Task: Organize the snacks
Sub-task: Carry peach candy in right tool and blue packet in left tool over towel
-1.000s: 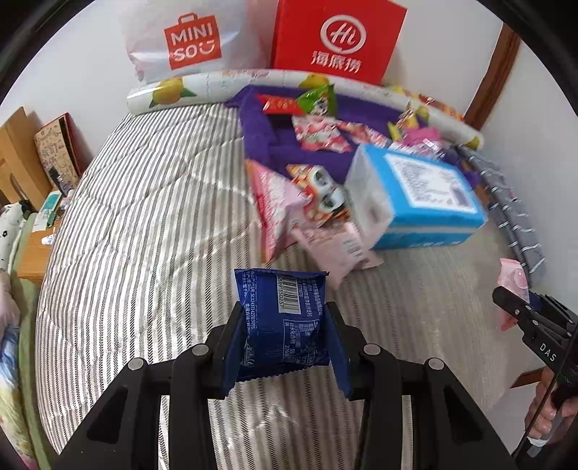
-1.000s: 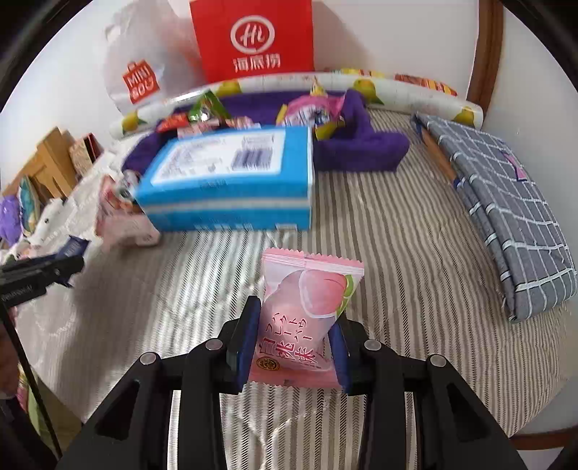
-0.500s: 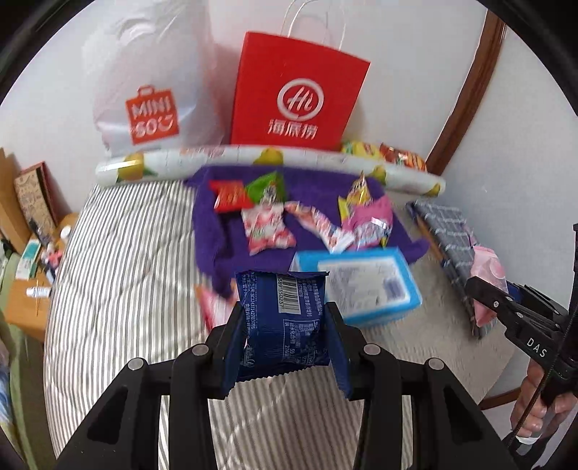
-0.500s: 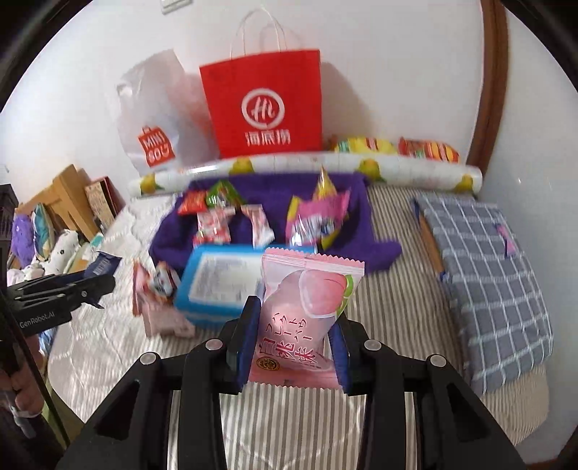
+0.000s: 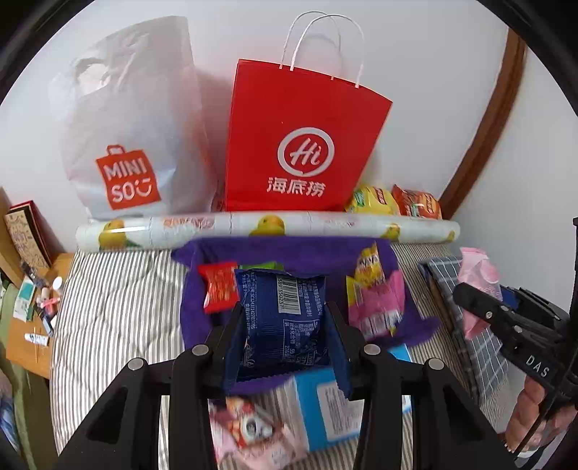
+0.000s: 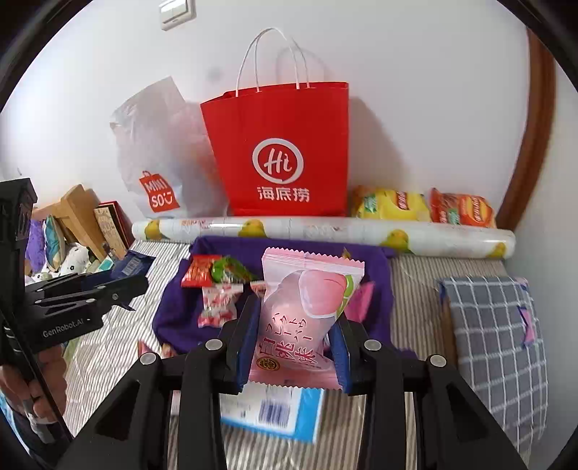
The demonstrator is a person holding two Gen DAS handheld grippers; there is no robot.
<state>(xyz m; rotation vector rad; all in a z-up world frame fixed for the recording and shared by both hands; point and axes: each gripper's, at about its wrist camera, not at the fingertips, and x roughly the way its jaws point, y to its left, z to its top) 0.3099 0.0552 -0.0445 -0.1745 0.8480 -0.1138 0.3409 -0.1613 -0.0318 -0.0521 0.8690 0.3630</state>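
Both tongs have risen toward the red bag (image 6: 285, 152), the left tongs (image 5: 283, 325) clamped on the blue packet (image 5: 285, 318) and the right tongs (image 6: 294, 336) on the pink packet (image 6: 303, 311), probably to drop them in.

Paper bag (image 6: 281, 152) behind roll (image 6: 325, 231), cloth (image 6: 375, 289) before roll, box (image 6: 274, 412) nearest

You were in a home bedroom: a bed with a striped quilt (image 5: 119, 307) filled the view, a folded checked blanket (image 6: 498, 347) lay at its right side, and a bedside table (image 5: 27, 347) cluttered with small items stood at the left. A red paper shopping bag (image 5: 300, 144) and a white plastic shopping bag (image 5: 133, 119) leaned against a plain white wall with a light switch (image 6: 177, 12). Wooden door trim (image 6: 531, 137) ran up the right corner.
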